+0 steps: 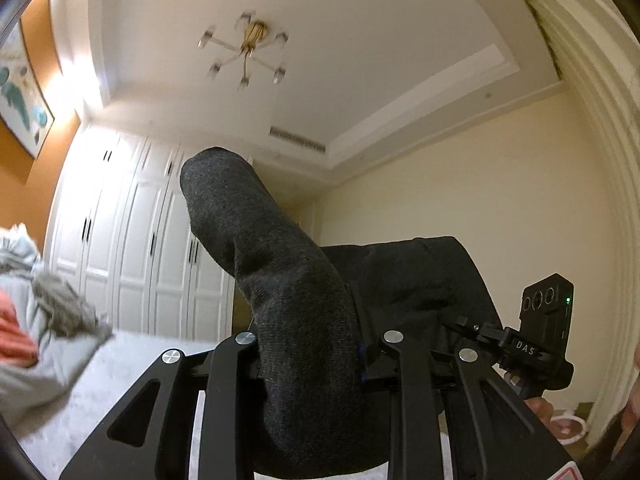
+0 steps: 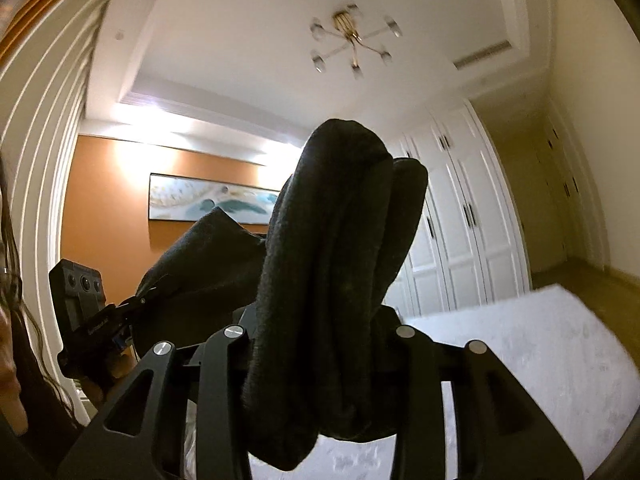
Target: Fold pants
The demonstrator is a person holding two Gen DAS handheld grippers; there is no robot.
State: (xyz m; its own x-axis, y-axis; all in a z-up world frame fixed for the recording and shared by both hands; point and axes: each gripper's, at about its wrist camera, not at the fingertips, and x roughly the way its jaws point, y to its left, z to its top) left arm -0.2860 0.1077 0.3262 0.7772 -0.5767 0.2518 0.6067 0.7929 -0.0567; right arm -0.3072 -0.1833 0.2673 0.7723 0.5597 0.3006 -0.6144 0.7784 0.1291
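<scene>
Gripping dark knit pants (image 1: 288, 300) aloft: left tongs (image 1: 316, 356) pinching rounded ribbed fold; right tongs (image 2: 320, 344) clamping thick bunched layers (image 2: 340, 240), fabric bulging above pale bed (image 2: 540, 340).

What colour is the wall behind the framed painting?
Orange. The wall shows best in the right wrist view, behind the painting.

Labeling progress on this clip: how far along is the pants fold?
Done: no finished fold shows. In hand: both claws are raised toward the ceiling, the left claw and the right claw each shut on a bunched part of the dark pants, which stretch between them in the air. Left: lay them on the pale bed cover and fold.
</scene>
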